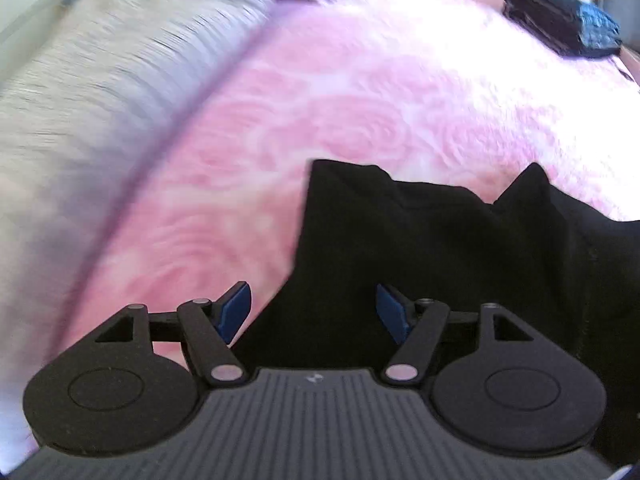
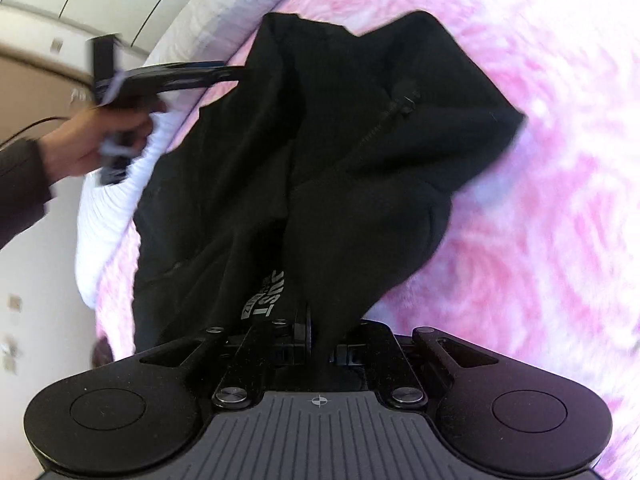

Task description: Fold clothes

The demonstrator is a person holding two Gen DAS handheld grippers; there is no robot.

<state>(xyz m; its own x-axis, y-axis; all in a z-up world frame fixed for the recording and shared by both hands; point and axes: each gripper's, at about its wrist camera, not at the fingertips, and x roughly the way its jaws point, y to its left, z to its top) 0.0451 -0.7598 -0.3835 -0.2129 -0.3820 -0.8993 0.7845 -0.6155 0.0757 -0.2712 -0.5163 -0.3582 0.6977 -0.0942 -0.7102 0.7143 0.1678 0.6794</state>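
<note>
Right hand-held gripper (image 2: 310, 332) pinches black garment (image 2: 320, 152), seemingly stretching lengthwise away; left hand-held gripper (image 1: 314, 312) wide, empty.

Left wrist view is motion-blurred: the pink bedspread (image 1: 320, 112) pattern smears, and the white cover (image 1: 100, 80) on the left is just streaks. Dark pile (image 1: 560, 20) top right is cut by the lens rim, can't tell what it is. Black garment (image 1: 440, 260) runs off the right edge. In the right wrist view, right gripper (image 2: 310, 328) tips are buried in cloth. Left gripper (image 2: 224, 74) and the hand (image 2: 104, 140) holding it are blurred; tip hidden behind fabric. White lettering (image 2: 268, 292) partly folded under, unreadable.
</note>
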